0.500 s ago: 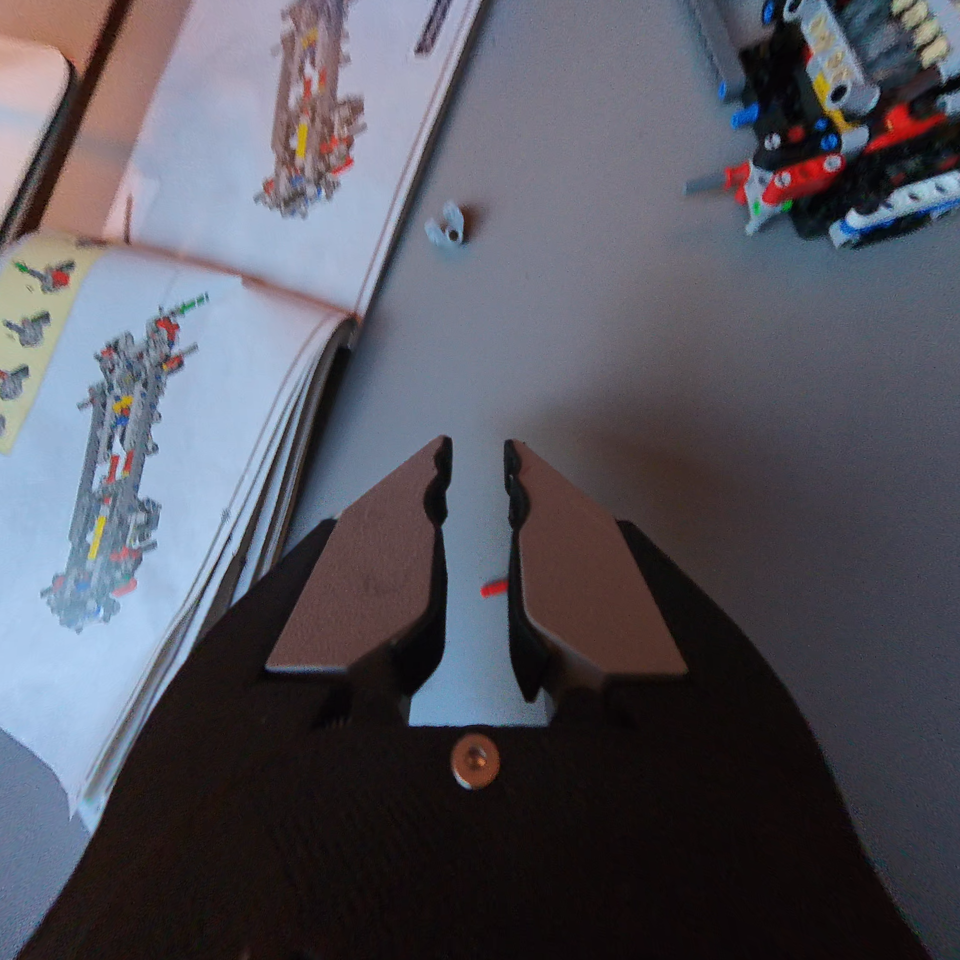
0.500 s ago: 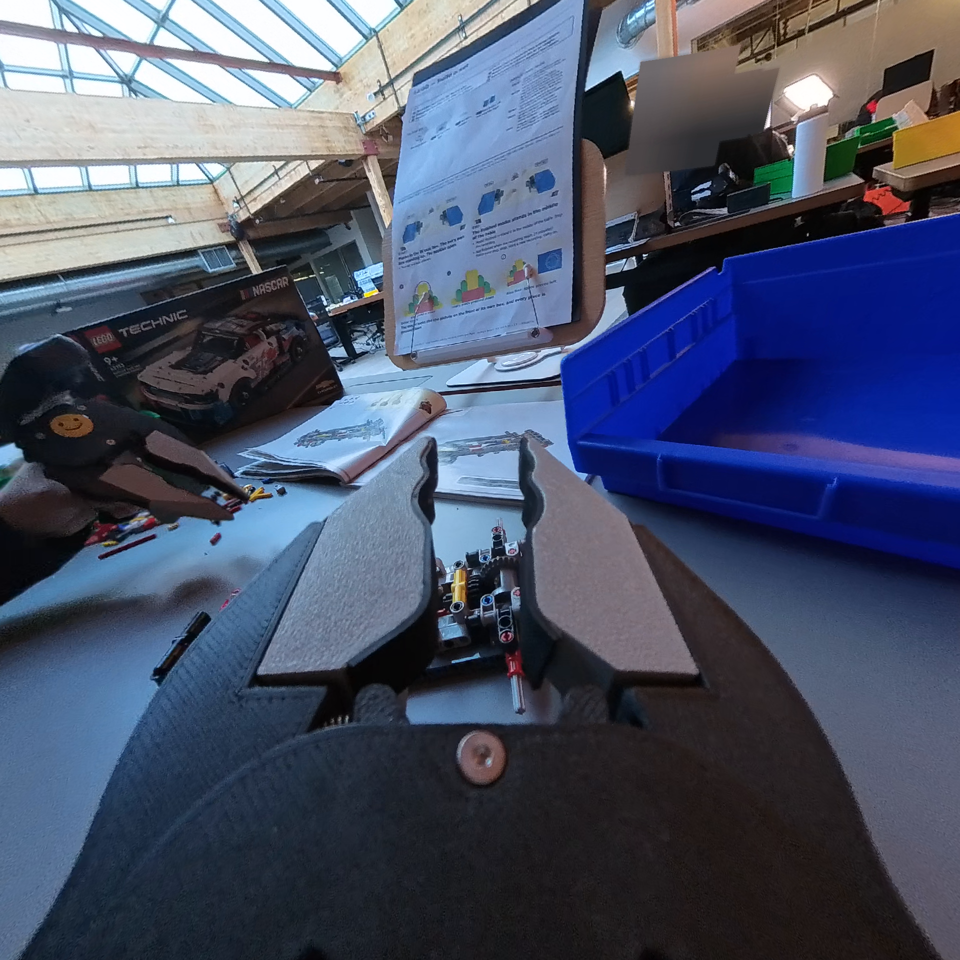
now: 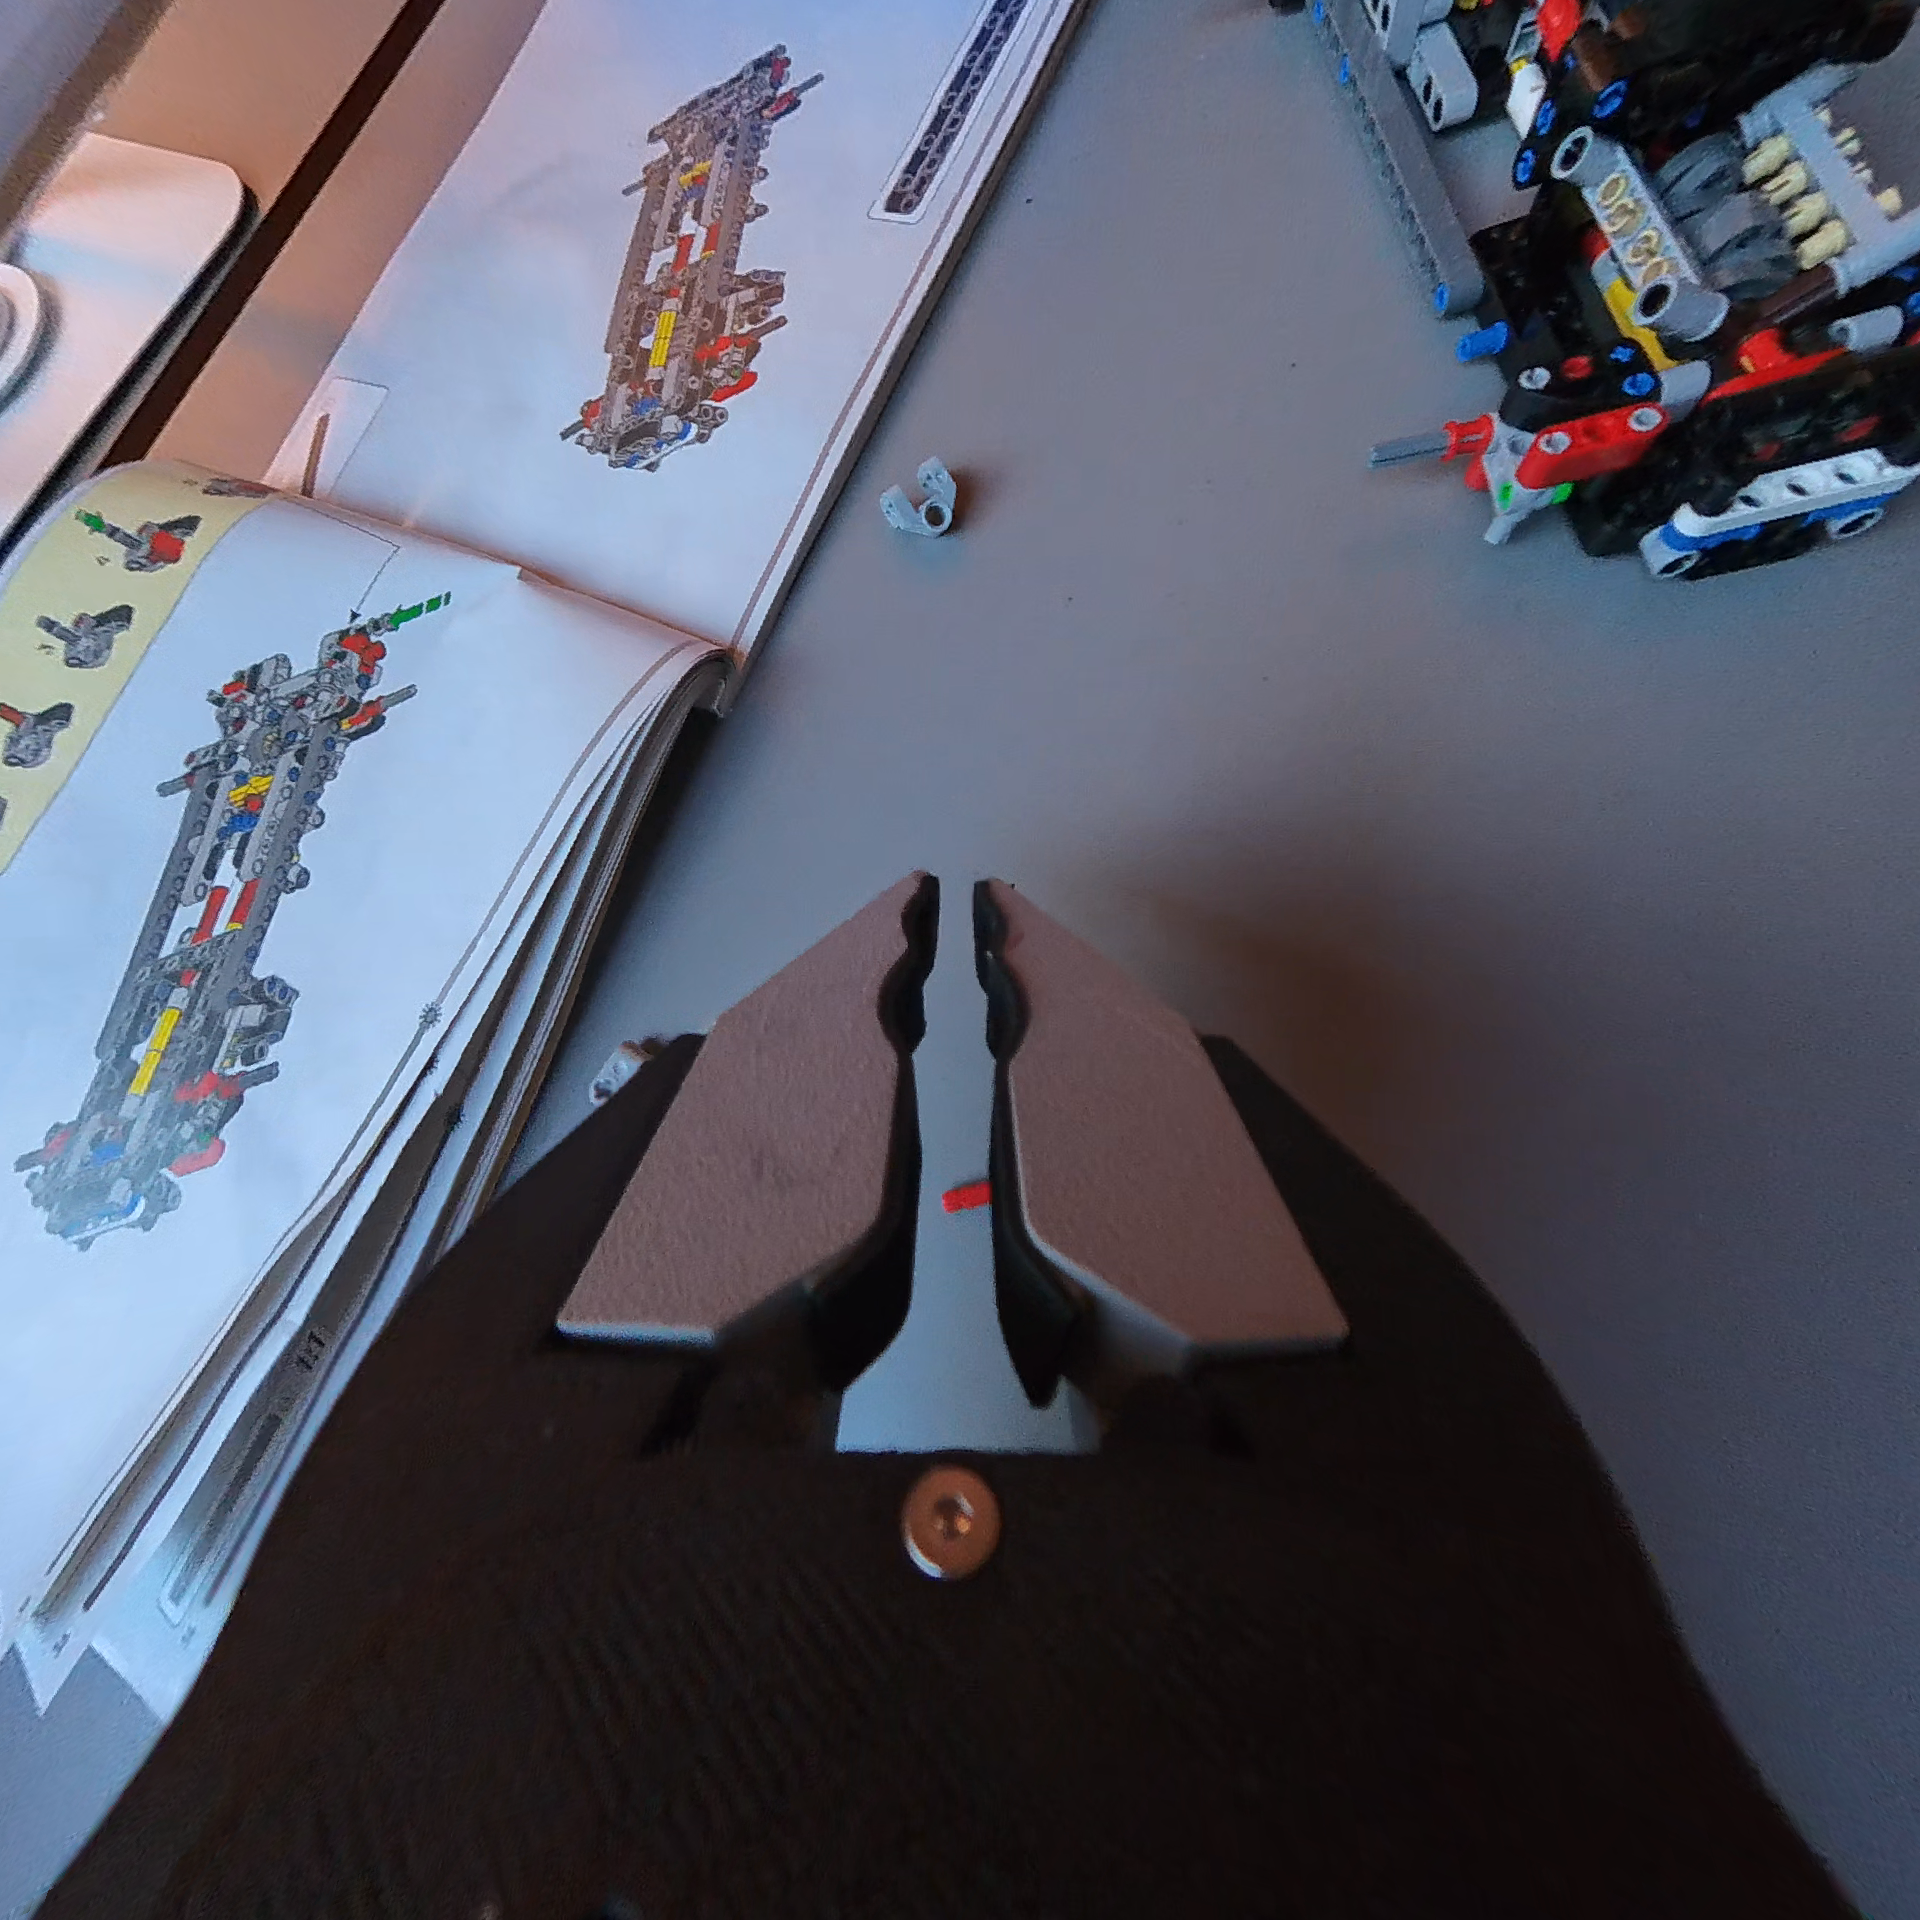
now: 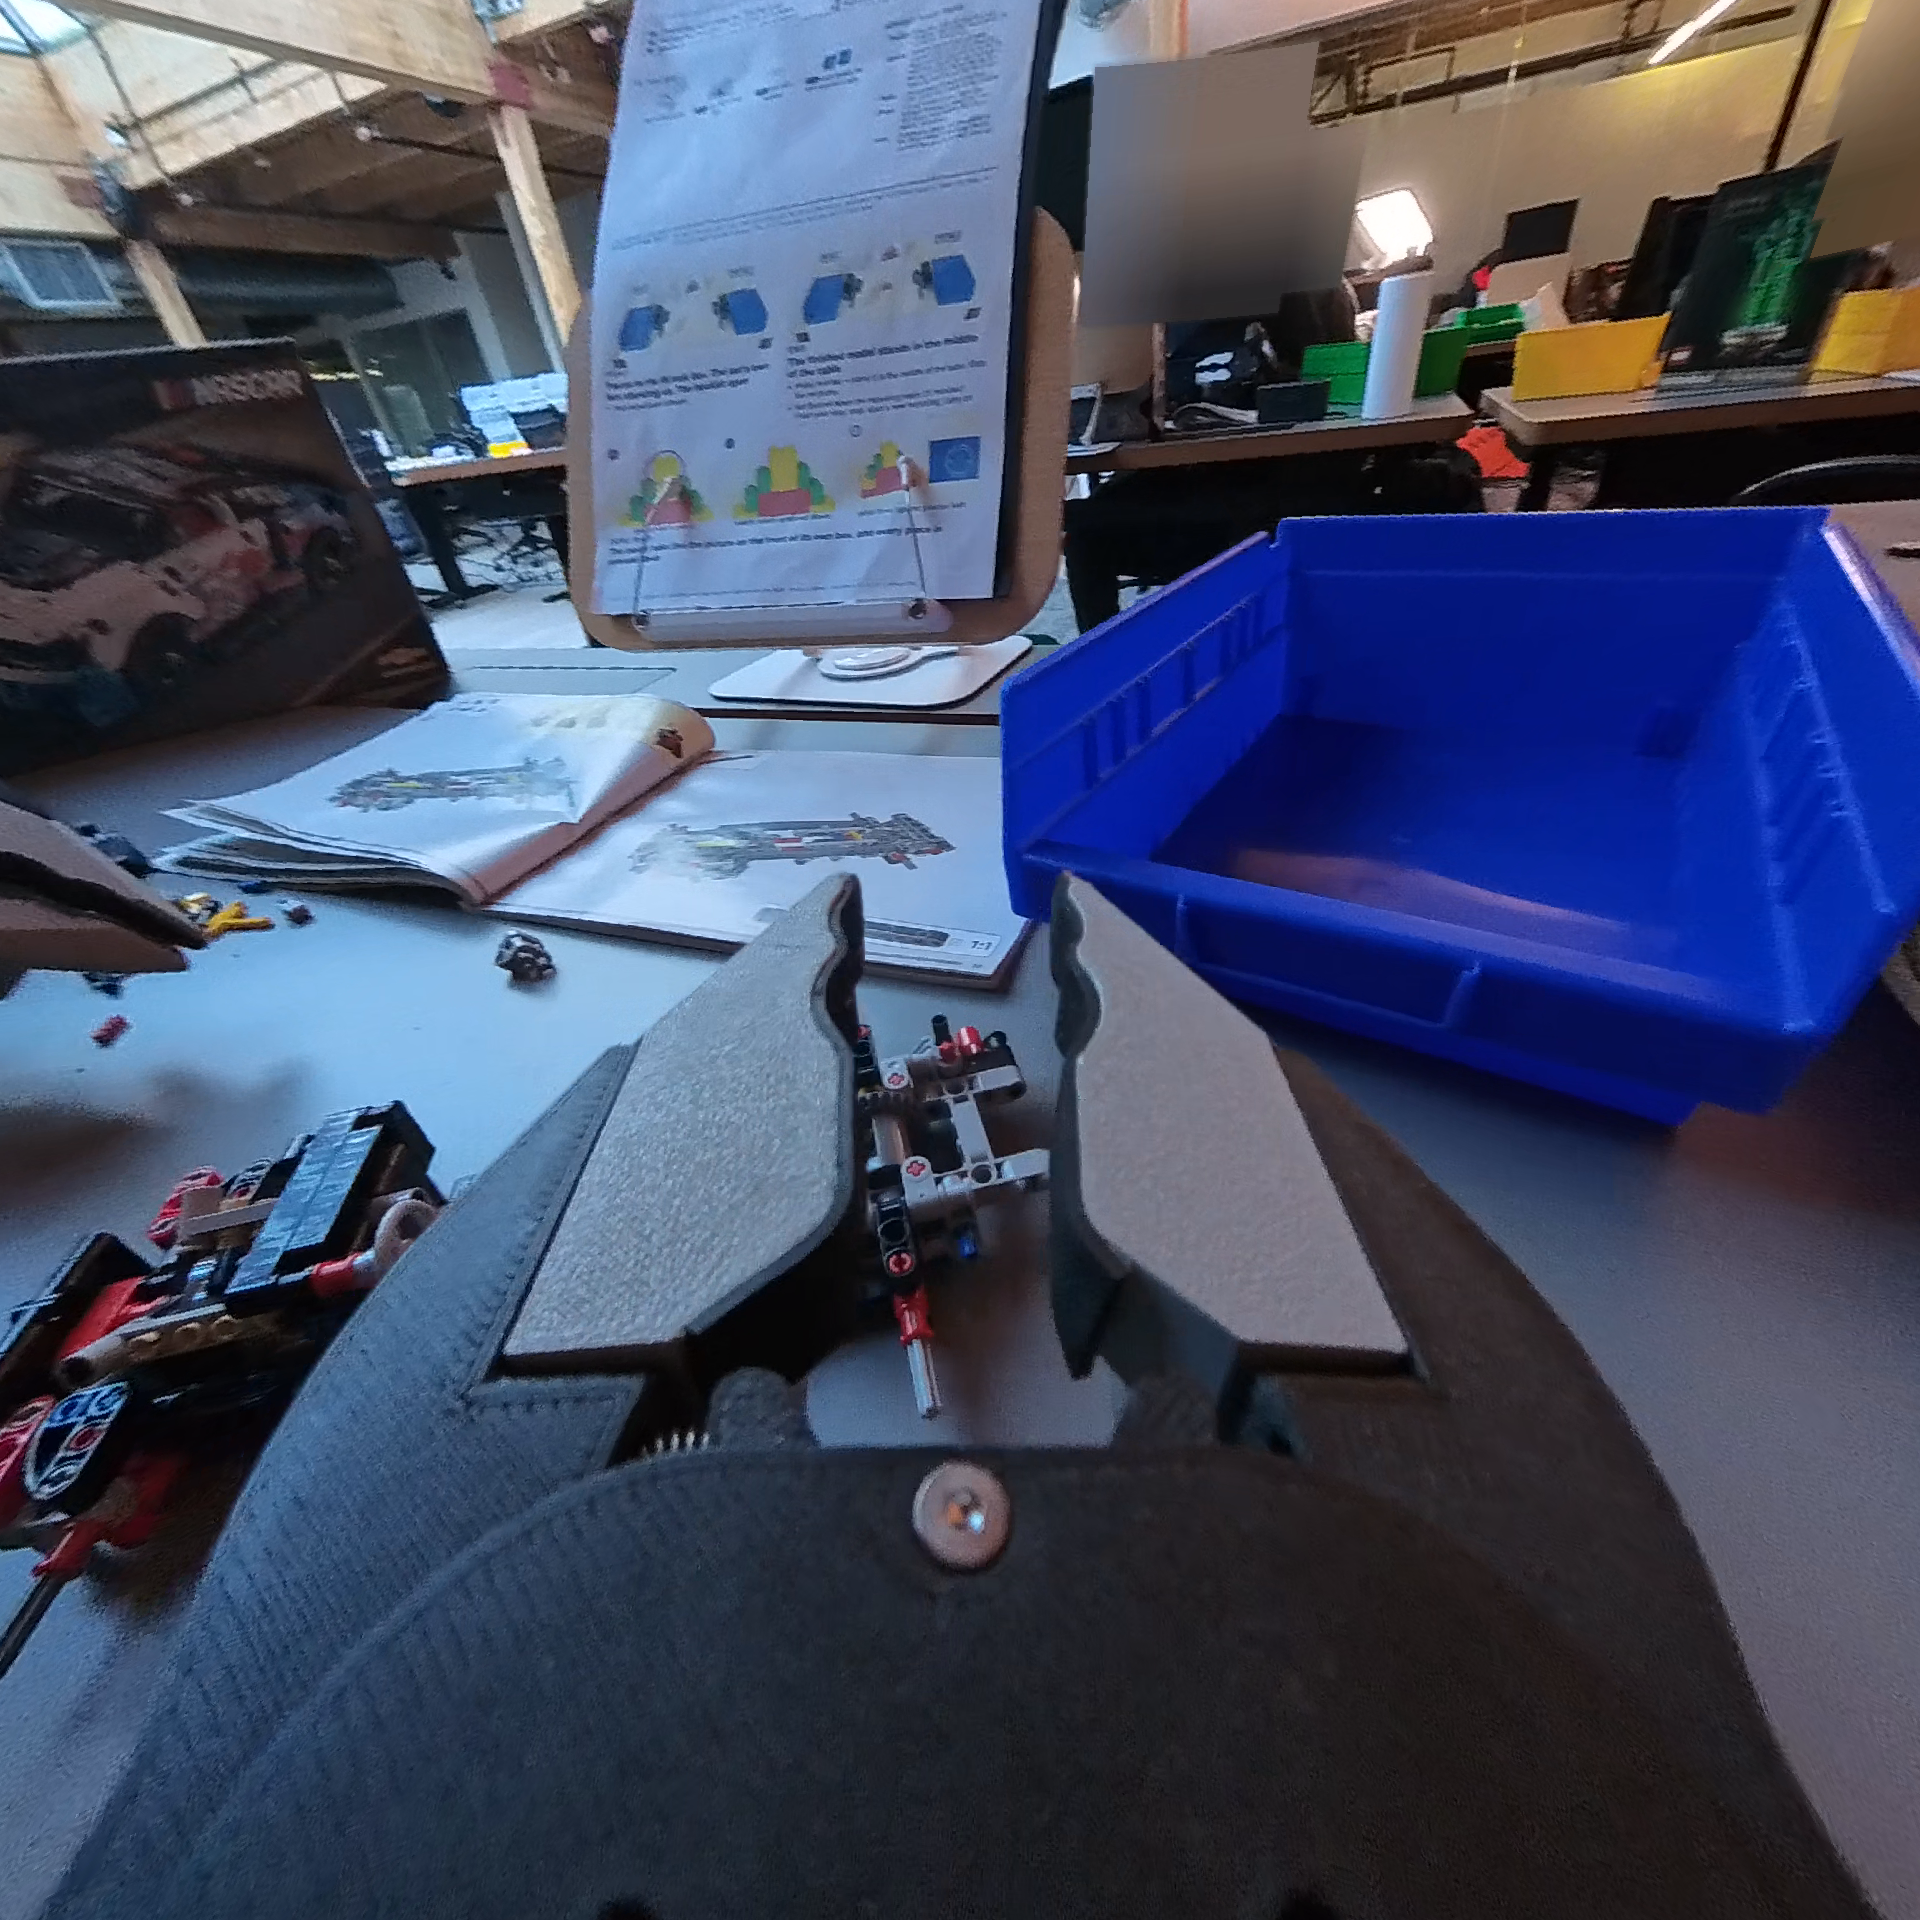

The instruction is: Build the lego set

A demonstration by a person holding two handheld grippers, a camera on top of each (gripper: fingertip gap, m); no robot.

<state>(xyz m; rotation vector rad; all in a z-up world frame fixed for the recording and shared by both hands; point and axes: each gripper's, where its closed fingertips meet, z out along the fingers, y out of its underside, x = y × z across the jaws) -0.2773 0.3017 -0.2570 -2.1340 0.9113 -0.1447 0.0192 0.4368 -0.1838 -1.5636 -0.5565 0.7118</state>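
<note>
**Two claws over a brick-strewn table**

Beside the open instruction booklet [image 3: 312, 935], the left claw [image 3: 956, 894] is nearly closed on nothing above the smooth grey table [image 3: 1351, 831]. The right claw [image 4: 956, 914] gapes wide around a small studded brick assembly [image 4: 935, 1143], pads clear, near the glossy blue plastic bin [image 4: 1455, 831].

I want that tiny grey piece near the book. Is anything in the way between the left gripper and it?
Nothing visible is. Only bare grey table lies between the left gripper and the small grey piece. The open booklet lies off to the left and the brick model off to the right.
</note>
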